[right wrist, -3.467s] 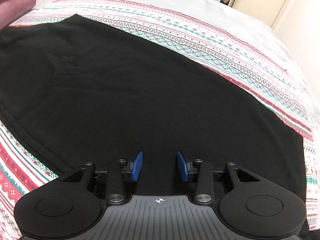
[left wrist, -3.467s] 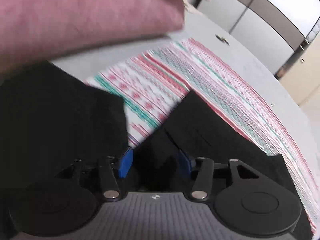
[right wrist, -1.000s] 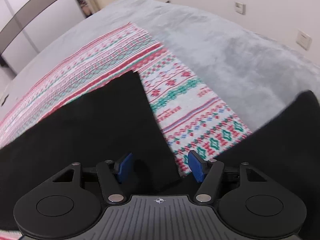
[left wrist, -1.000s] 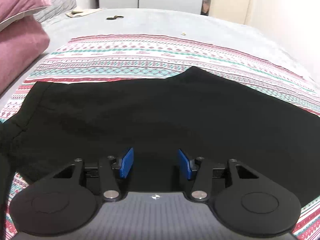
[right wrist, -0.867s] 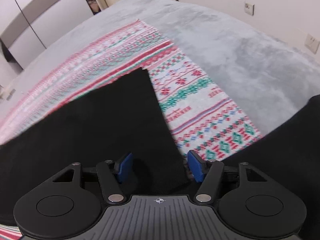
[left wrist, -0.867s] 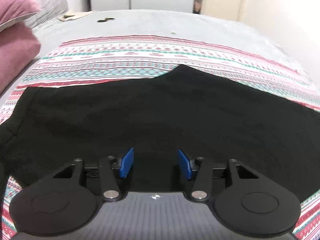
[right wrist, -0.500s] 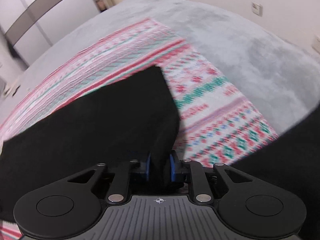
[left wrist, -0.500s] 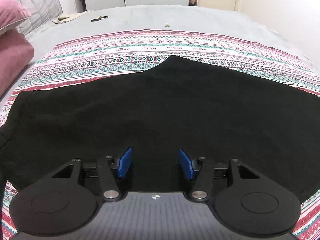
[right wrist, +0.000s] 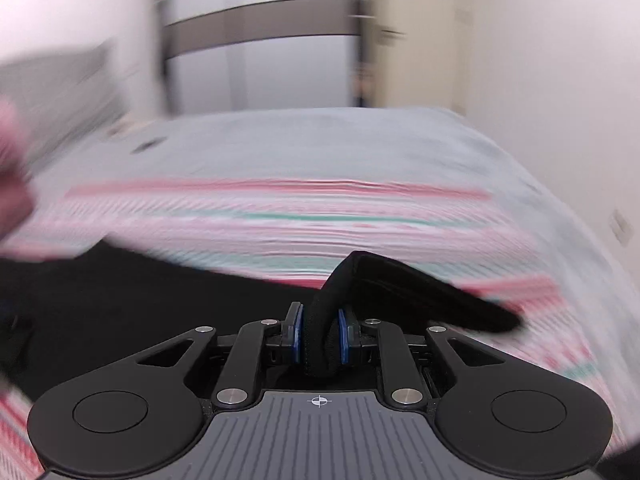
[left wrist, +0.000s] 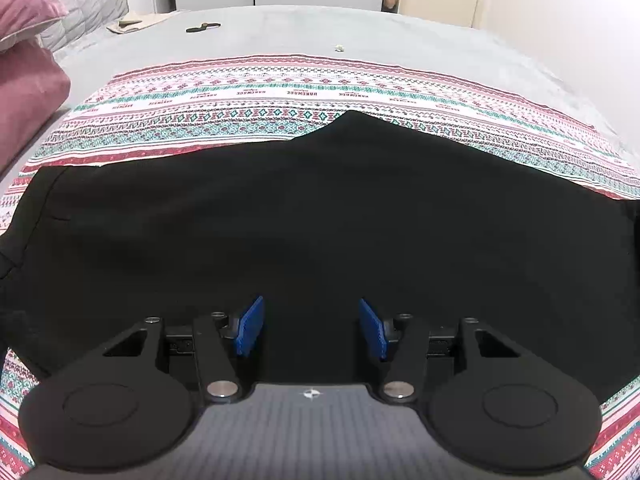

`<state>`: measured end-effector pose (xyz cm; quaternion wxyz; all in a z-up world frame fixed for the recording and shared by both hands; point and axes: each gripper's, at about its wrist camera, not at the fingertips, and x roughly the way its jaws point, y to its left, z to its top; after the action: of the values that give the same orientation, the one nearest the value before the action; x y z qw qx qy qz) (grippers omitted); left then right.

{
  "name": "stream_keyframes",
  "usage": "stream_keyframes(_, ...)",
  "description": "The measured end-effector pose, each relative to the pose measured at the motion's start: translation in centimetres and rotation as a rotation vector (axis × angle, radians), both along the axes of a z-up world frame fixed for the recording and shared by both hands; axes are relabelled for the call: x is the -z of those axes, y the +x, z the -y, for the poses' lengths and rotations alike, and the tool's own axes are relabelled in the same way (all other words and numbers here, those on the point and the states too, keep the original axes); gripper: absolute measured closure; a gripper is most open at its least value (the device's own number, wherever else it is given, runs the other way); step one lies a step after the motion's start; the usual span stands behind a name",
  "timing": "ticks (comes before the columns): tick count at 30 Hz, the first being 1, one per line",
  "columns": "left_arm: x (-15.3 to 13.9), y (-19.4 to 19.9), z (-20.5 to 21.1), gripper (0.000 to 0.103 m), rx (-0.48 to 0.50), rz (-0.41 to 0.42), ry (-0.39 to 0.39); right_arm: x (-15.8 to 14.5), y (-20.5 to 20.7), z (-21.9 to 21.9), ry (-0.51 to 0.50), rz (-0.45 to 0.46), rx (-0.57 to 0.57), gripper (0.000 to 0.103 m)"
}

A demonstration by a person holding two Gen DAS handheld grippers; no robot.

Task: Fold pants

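Here, reading from the left: a pink pillow (left wrist: 28,80) lies at the bed's edge, and beside it the black pants (left wrist: 304,224) lie spread flat across a patterned cloth (left wrist: 256,112) that covers part of the grey bed (left wrist: 360,36). The left gripper (left wrist: 311,326) hangs over the near middle of the garment, its blue fingers (left wrist: 250,326) set wide with nothing between them; whether they touch the fabric below cannot be told.

Further right, in the blurred right wrist view, the right gripper (right wrist: 319,338) has its fingers (right wrist: 297,334) drawn narrow onto a folded edge of the pants (right wrist: 400,284), apparently a leg end, which rises out of the grip and arches over to the right above the cloth (right wrist: 304,216).

The step in hand appears to be carrying that end across the garment to make a fold. To do it well, the grip should stay firm on both layers, and the end should travel high enough that the trailing cloth does not drag the lower layer into wrinkles. The free left gripper is well placed to pin the body of the pants at the intended crease. The end should land with its edges square on the layer beneath before release.
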<state>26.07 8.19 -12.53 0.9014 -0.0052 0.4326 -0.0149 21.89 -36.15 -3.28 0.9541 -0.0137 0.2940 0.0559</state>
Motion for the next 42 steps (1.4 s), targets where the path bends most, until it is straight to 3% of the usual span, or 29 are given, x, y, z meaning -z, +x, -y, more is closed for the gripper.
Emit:
stream_keyframes(3, 0.4, 0.1, 0.0, 0.022, 0.007, -0.015, 0.005, 2.3, 0.9, -8.1, -0.099, -0.058, -0.18, 0.086)
stream_keyframes(6, 0.5, 0.1, -0.2, 0.022, 0.011, -0.025, -0.005, 5.9, 1.3, -14.1, -0.183, -0.151, -0.285, 0.086)
stream_keyframes(9, 0.4, 0.0, -0.3, 0.022, 0.009, -0.025, -0.008, 8.7, 1.3, -17.1, -0.252, -0.195, -0.331, 0.086)
stream_keyframes(11, 0.3, 0.0, -0.3, 0.022, 0.011, -0.023, -0.018, 9.3, 1.1, -18.1, -0.306, -0.184, -0.338, 0.085)
stream_keyframes(13, 0.2, -0.1, -0.2, 0.022, 0.018, -0.018, -0.029, 9.2, 1.2, -18.0, -0.292, -0.194, -0.334, 0.079)
stream_keyframes(16, -0.1, -0.3, 0.0, 0.016, 0.028, -0.005, -0.033, 7.7, 1.6, -16.0, -0.137, -0.254, -0.356, 0.063)
stream_keyframes(18, -0.3, -0.4, 0.3, 0.016, 0.044, 0.004, -0.036, 5.9, 2.2, -12.9, 0.033, -0.259, -0.335, 0.04)
stream_keyframes(20, -0.4, -0.5, 0.6, 0.015, 0.053, 0.014, -0.038, 4.4, 3.0, -9.2, 0.191, -0.248, -0.273, 0.029)
stream_keyframes(23, -0.3, -0.6, 1.2, 0.015, 0.069, 0.015, -0.036, 3.8, 4.3, -3.5, 0.314, -0.244, -0.074, 0.029)
stream_keyframes(26, 0.0, -0.5, 1.7, 0.015, 0.081, 0.009, -0.031, 5.9, 5.6, 0.9, 0.366, -0.343, 0.13, 0.027)
stream_keyframes(29, 0.2, -0.4, 1.8, 0.015, 0.084, 0.002, -0.029, 8.6, 6.5, 2.4, 0.494, -0.454, 0.152, 0.027)
stream_keyframes(31, 0.3, -0.4, 1.7, 0.015, 0.081, -0.001, -0.029, 9.1, 6.5, 1.6, 0.458, -0.456, 0.149, 0.027)
stream_keyframes(32, 0.4, -0.4, 1.7, 0.015, 0.08, -0.003, -0.03, 8.9, 6.4, 0.5, 0.41, -0.445, 0.138, 0.027)
stream_keyframes(33, 0.4, -0.3, 1.6, 0.015, 0.078, -0.006, -0.032, 8.7, 6.5, -0.1, 0.381, -0.441, 0.134, 0.036)
stream_keyframes(34, 0.4, -0.3, 1.5, 0.015, 0.076, -0.007, -0.034, 8.5, 6.6, -0.6, 0.365, -0.434, 0.125, 0.049)
stream_keyframes(35, 0.4, -0.3, 1.4, 0.015, 0.073, -0.009, -0.037, 8.7, 6.9, -1.3, 0.367, -0.426, 0.115, 0.085)
stream_keyframes(36, 0.4, -0.2, 1.4, 0.015, 0.072, -0.009, -0.041, 8.6, 6.9, -1.6, 0.372, -0.425, 0.118, 0.094)
stream_keyframes(39, 0.1, 0.0, 1.3, 0.015, 0.073, -0.007, -0.061, 7.8, 8.0, -2.7, 0.415, -0.372, 0.082, 0.094)
stream_keyframes(41, -0.1, -0.1, 1.1, 0.015, 0.072, 0.002, -0.067, 5.9, 9.3, -3.7, 0.484, -0.26, 0.041, 0.094)
stream_keyframes(42, -0.1, -0.1, 1.0, 0.015, 0.07, 0.004, -0.07, 5.2, 10.0, -4.0, 0.55, -0.188, 0.046, 0.089)
